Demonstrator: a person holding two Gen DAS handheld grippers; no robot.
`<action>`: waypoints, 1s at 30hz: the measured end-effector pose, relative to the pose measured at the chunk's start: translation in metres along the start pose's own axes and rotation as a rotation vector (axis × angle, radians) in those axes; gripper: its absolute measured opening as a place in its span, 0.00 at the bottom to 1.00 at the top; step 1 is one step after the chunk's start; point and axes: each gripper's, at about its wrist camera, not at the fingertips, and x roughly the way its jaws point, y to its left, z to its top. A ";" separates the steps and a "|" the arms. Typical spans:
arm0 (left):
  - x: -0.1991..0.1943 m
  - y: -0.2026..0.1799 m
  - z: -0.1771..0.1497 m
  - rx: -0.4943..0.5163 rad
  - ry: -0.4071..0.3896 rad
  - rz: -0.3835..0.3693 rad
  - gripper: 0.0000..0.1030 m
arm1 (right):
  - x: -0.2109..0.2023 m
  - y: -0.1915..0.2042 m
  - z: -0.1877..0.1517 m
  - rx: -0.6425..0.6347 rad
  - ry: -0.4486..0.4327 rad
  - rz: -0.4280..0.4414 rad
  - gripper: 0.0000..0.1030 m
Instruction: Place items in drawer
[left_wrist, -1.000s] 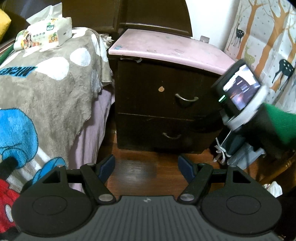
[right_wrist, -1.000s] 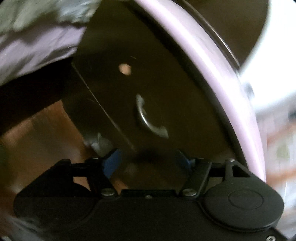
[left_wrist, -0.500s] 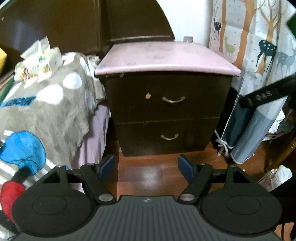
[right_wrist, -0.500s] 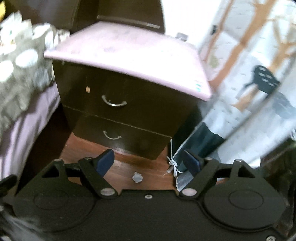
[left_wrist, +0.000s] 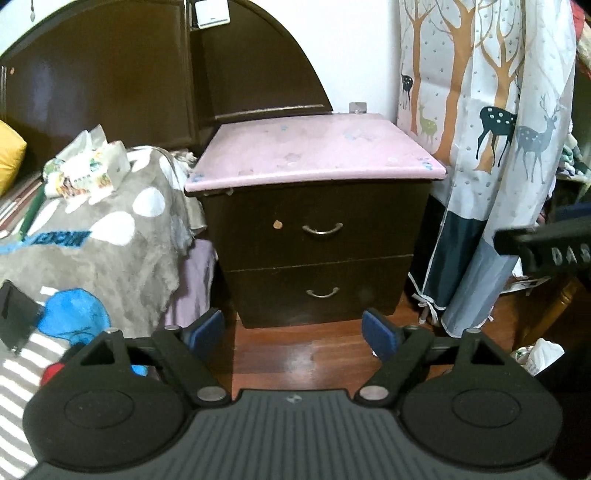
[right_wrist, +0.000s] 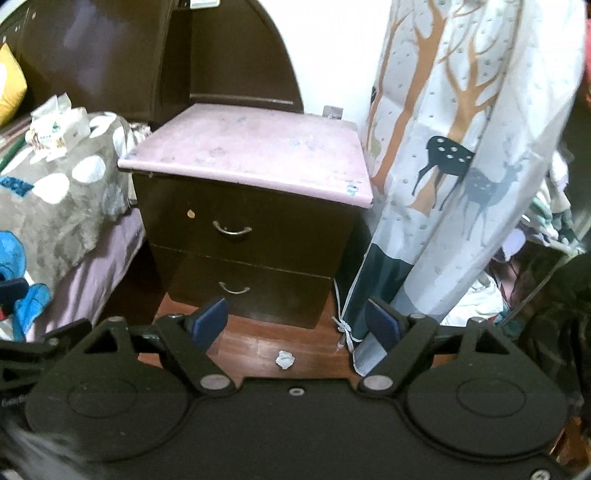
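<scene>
A dark wooden nightstand (left_wrist: 314, 229) with a pink top stands ahead in both views; it also shows in the right wrist view (right_wrist: 251, 221). Its upper drawer (left_wrist: 321, 229) and lower drawer (left_wrist: 322, 293) are both closed, each with a curved metal handle. My left gripper (left_wrist: 293, 330) is open and empty, well back from the nightstand above the wooden floor. My right gripper (right_wrist: 297, 321) is open and empty, also well back. A pack of tissues (left_wrist: 86, 171) lies on the blanket on the bed; it shows in the right wrist view too (right_wrist: 59, 127).
A bed with a grey spotted blanket (left_wrist: 92, 236) is at the left, touching the nightstand. A deer-print curtain (left_wrist: 491, 147) hangs at the right. A small white crumpled scrap (right_wrist: 284, 359) lies on the floor. Part of the right gripper (left_wrist: 546, 251) shows at the right edge.
Both grippers have drawn back and up from the nightstand, so it now looks smaller and more level. The right gripper was close to the upper drawer front a second ago. Both stayed open.
</scene>
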 end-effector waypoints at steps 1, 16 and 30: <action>-0.004 0.001 0.002 -0.009 -0.004 -0.013 0.80 | -0.005 -0.001 -0.002 0.004 -0.007 0.002 0.79; -0.072 -0.010 0.015 -0.021 -0.111 -0.064 0.91 | -0.066 -0.003 -0.015 0.030 -0.071 0.026 0.80; -0.121 -0.012 0.003 -0.015 -0.185 -0.042 0.91 | -0.110 0.006 -0.023 0.018 -0.125 0.060 0.82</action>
